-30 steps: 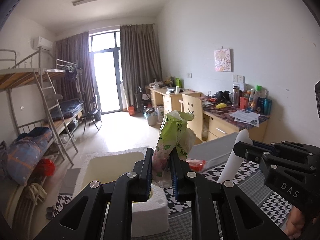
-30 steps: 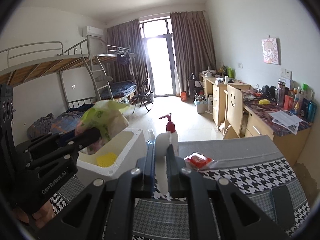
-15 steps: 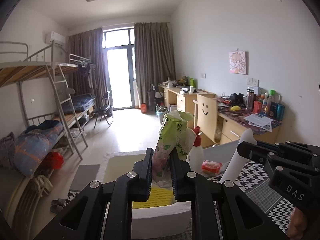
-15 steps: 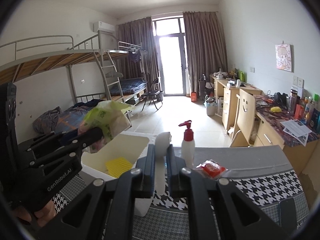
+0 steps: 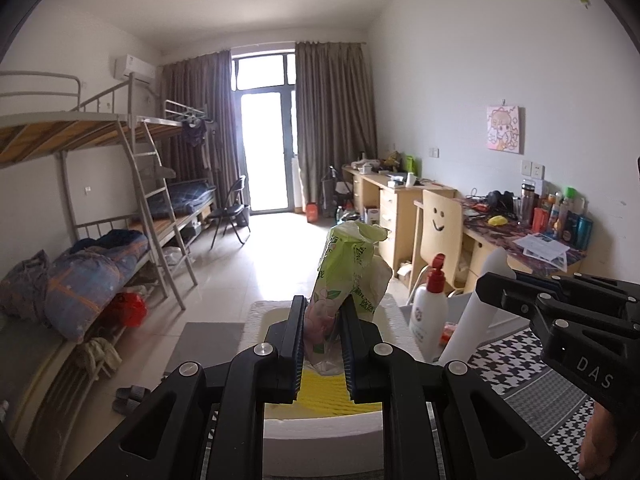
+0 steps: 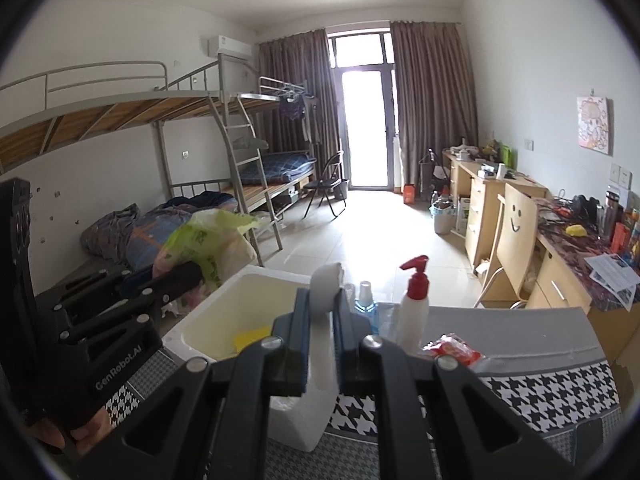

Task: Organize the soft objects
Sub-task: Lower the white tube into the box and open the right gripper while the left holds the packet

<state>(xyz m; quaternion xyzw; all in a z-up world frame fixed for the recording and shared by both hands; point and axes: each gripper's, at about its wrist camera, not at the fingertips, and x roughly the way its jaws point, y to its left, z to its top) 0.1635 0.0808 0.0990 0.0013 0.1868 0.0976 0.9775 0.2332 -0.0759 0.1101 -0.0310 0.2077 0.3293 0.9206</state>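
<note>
Left gripper (image 5: 322,340): jaws pinching a crinkly green plastic tissue pack (image 5: 350,276), held upright above the white foam box (image 5: 320,432).
Right gripper (image 6: 323,328): jaws clamped on a smooth white foam piece (image 6: 325,292).
Box: ridged yellow sponge (image 5: 322,390) inside, on the houndstooth-covered counter (image 6: 552,392).

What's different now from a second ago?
Both hand-held grippers rose and drew back: the white foam box with its yellow sponge came into fuller view. The left still clamps the green plastic packet, the right the white foam piece.
</note>
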